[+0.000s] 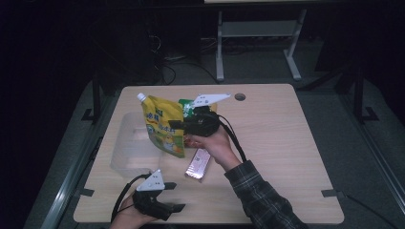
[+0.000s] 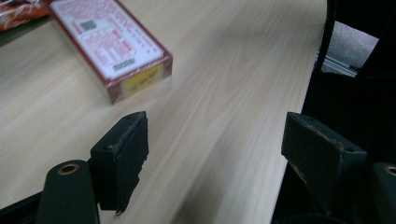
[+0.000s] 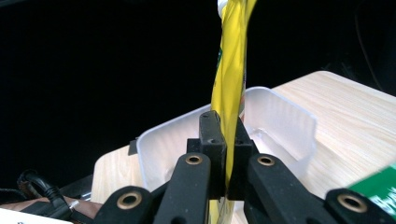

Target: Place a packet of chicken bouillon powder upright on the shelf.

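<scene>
A yellow spouted pouch [image 1: 164, 125] hangs upright over the table, pinched edge-on between the jaws of my right gripper [image 1: 177, 126]. In the right gripper view the pouch [image 3: 230, 74] rises from the shut right gripper [image 3: 227, 140], above a clear plastic bin [image 3: 275, 122]. That bin [image 1: 128, 145] sits on the table's left side. A red and white box [image 1: 198, 163] lies flat near the middle, and in the left gripper view this box [image 2: 109, 44] is ahead. My left gripper [image 1: 177, 196] rests at the front edge, and its jaws [image 2: 215, 154] stand wide open with nothing between them.
A green packet [image 1: 186, 107] lies behind the right gripper; its corner [image 3: 378, 186] shows at lower right. An orange packet [image 2: 18, 14] sits beyond the box. The wooden table [image 1: 282, 143] has a round hole [image 1: 240, 97] at the back.
</scene>
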`<state>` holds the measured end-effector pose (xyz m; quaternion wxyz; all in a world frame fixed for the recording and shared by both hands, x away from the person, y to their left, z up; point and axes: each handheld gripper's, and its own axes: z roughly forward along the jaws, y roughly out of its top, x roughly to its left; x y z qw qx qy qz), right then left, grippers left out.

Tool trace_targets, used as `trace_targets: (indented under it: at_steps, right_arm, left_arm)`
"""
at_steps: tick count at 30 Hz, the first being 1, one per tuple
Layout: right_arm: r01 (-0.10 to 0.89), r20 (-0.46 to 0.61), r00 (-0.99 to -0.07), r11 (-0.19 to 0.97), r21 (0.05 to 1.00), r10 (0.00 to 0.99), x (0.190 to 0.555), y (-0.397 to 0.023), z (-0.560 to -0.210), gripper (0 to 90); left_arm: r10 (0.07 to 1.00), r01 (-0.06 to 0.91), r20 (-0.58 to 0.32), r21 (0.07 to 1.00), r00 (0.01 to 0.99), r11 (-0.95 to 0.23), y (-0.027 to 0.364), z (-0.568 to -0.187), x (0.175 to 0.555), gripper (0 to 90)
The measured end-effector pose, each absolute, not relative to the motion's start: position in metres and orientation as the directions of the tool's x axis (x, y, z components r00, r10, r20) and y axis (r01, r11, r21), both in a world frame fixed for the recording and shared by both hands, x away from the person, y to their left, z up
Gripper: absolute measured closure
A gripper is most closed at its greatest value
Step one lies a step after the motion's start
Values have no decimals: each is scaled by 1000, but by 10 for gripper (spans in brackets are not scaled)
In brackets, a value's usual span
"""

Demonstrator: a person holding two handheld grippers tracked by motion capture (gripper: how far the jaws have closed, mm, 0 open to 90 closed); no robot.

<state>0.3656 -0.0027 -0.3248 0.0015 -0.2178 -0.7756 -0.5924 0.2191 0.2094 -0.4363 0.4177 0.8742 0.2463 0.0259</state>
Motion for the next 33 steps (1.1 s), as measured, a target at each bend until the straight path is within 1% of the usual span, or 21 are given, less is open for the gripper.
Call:
trace_targets:
  at_steps: [9, 24, 33]
  right_arm:
    - [335, 269, -918, 204, 920, 292, 364, 27, -328, 892]
    - [330, 280, -929, 199, 923, 242, 368, 73, -330, 892]
    - [336, 289, -930, 207, 919, 228, 368, 81, -335, 892]
  left_arm:
    - [494, 443, -170, 735, 853, -514, 223, -438, 211, 219]
    - [476, 418, -148, 736, 867, -533, 221, -438, 211, 214]
    - [477, 417, -148, 739, 866, -528, 221, -437, 211, 214]
